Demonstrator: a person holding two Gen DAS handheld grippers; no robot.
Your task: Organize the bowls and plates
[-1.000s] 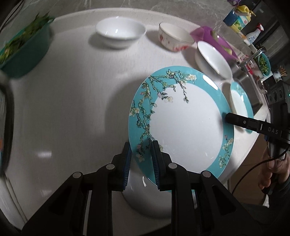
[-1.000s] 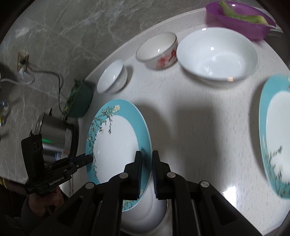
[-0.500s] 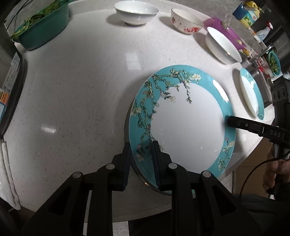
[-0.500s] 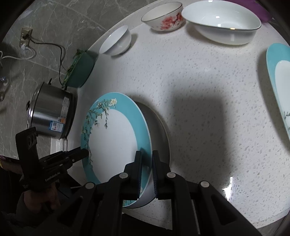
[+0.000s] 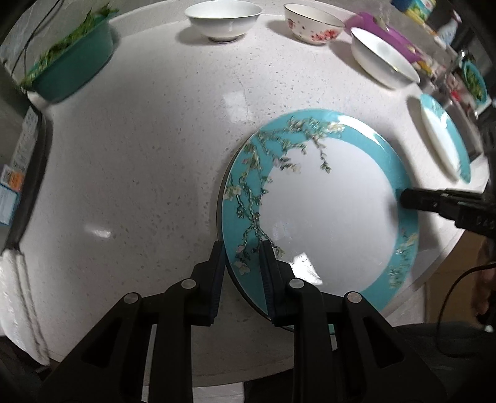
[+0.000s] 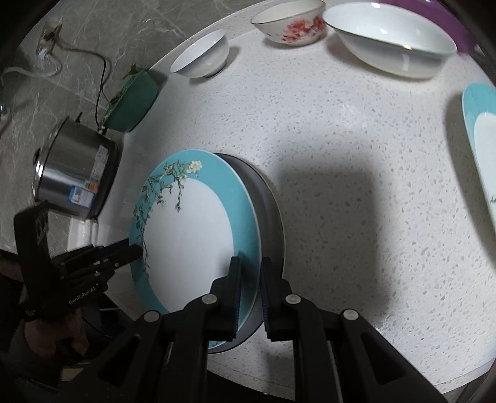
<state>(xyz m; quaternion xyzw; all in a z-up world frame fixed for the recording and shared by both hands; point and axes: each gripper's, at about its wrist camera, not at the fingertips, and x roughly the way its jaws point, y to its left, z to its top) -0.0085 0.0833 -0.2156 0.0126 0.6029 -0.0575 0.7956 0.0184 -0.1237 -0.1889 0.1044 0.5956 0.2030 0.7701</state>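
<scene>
A turquoise-rimmed plate with a blossom branch hangs low over the white speckled table, near its front edge, a dark shadow close beneath it. My left gripper is shut on the plate's near rim in the left wrist view. My right gripper is clamped on the opposite rim. In the right wrist view the plate sits between my right gripper's pads, with the left gripper on its far rim. A second turquoise plate lies at the right.
Along the back stand a small white bowl, a floral bowl and a large white bowl. A teal basin of greens sits back left, a steel pot beside the table. A purple container is behind the bowls.
Both grippers have carried the plate down and towards the table's front edge. Its shadow has tightened under it. Neither grip has changed.
</scene>
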